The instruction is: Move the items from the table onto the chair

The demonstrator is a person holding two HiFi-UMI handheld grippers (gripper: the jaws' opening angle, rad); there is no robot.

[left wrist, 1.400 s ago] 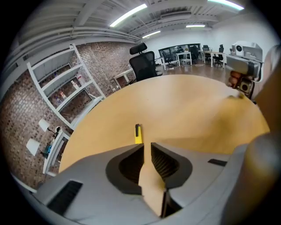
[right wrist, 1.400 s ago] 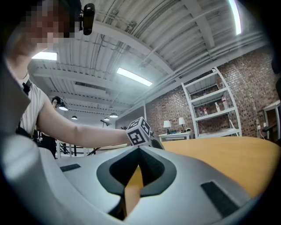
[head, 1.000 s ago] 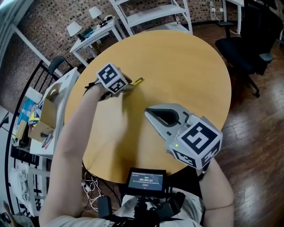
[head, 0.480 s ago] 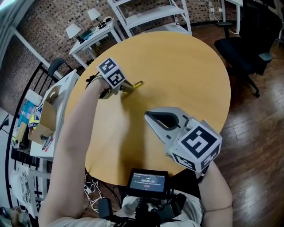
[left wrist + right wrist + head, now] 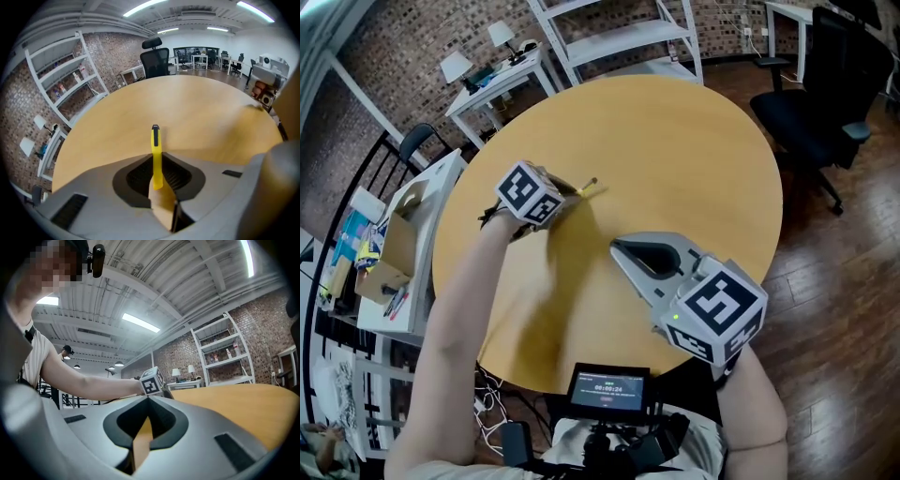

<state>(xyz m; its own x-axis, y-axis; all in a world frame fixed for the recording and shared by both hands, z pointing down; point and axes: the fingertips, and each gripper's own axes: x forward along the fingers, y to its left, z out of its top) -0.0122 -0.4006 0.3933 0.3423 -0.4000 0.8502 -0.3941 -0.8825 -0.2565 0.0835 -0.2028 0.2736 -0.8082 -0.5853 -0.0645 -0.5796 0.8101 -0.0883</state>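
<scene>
A slim yellow utility knife [image 5: 155, 145] with a black tip sticks out between the jaws of my left gripper [image 5: 157, 161], which have just been closing and now pinch its rear end. In the head view the knife [image 5: 589, 188] pokes out past the left gripper [image 5: 570, 190] over the left part of the round wooden table [image 5: 694, 141]. My right gripper [image 5: 621, 247] hovers level over the table's near side, jaws together and empty; its tips [image 5: 148, 399] meet. A black office chair [image 5: 811, 112] stands right of the table, also seen far behind it [image 5: 157, 58].
White shelving [image 5: 619, 37] and a white side table with lamps [image 5: 492, 70] stand beyond the table. A cardboard box [image 5: 394, 244] sits on a white stand to the left. A small screen [image 5: 607, 386] is mounted at the near edge.
The left gripper has drawn a little nearer and rolled slightly, and its jaws have come together on the yellow knife. The right gripper has stayed put.
</scene>
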